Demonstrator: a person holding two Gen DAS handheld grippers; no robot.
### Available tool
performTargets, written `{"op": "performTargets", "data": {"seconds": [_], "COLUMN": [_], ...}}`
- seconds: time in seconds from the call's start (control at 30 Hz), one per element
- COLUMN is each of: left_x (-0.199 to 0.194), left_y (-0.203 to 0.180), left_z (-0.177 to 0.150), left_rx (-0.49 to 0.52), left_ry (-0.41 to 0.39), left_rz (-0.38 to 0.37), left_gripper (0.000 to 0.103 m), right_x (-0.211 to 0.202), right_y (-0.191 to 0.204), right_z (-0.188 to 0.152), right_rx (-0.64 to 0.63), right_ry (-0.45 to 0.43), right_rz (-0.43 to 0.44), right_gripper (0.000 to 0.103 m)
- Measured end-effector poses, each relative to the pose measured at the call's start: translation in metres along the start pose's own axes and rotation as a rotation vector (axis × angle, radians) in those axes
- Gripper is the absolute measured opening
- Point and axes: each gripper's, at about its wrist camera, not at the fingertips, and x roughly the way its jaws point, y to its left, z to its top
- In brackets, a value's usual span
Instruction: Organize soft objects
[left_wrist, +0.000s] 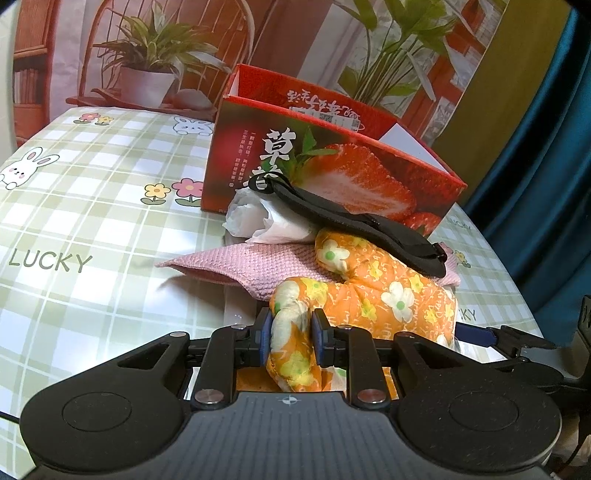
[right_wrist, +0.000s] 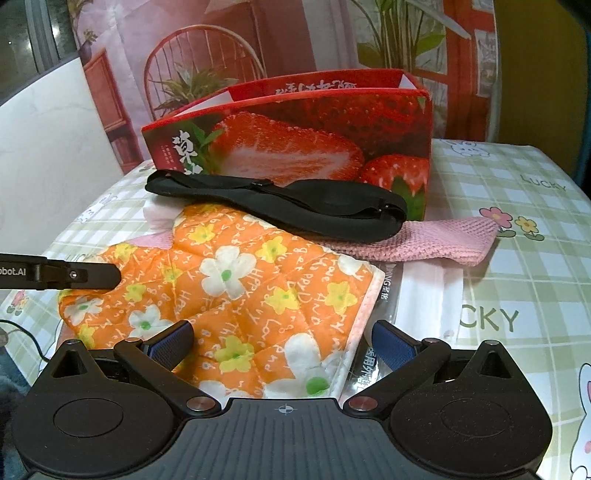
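Oven mitt (left_wrist: 373, 295), orange with a flower print, is lying at the near end of a heap of soft things on the checked tablecloth (left_wrist: 92, 184), just in front of the strawberry box (left_wrist: 332, 162). A black eye mask (left_wrist: 354, 221) is resting across the mitt's far end, with a pink knitted cloth (left_wrist: 229, 266) and crumpled white tissue (left_wrist: 258, 218) beneath and beside it.

Left gripper (left_wrist: 293, 330) is pinching a bunched fold of the mitt, its blue pads pressing in from both sides with only a narrow gap between them. Right gripper (right_wrist: 284, 343) is standing wide apart, nothing between its pads; the mitt's cuff end is lying under and between its spread fingers, over a sealed white packet (right_wrist: 424, 295).

Seen from the right wrist, the mitt's long axis is running from lower right, at the cuff, up and left toward the mask. The box opening is sitting beyond that far end, so any lift probably has to clear the mask first.
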Motion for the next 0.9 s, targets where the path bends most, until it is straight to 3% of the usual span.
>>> {"op": "performTargets", "data": {"seconds": [0.4, 0.6, 0.7, 0.8, 0.9], "left_x": [0.001, 0.001, 0.002, 0.001, 0.000], "left_y": [0.002, -0.001, -0.002, -0.002, -0.004], "left_z": [-0.002, -0.003, -0.003, -0.003, -0.003], "left_rx": [-0.012, -0.004, 0.000, 0.005, 0.016], "left_ry": [0.003, 0.002, 0.005, 0.007, 0.002], "left_rz": [-0.005, 0.006, 0.010, 0.010, 0.015], "left_gripper": [0.024, 0.024, 0.024, 0.024, 0.024], "right_x": [0.000, -0.006, -0.009, -0.012, -0.018], "right_y": [-0.003, -0.007, -0.009, -0.009, -0.005], "right_z": [-0.001, 0.001, 0.002, 0.003, 0.009], "right_rx": [0.028, 0.054, 0.064, 0.060, 0.029], "right_ry": [-0.009, -0.046, -0.073, -0.096, -0.122], "right_rz": [0.011, 0.027, 0.032, 0.037, 0.046], "right_gripper": [0.095, 0.061, 0.056, 0.038, 0.031]}}
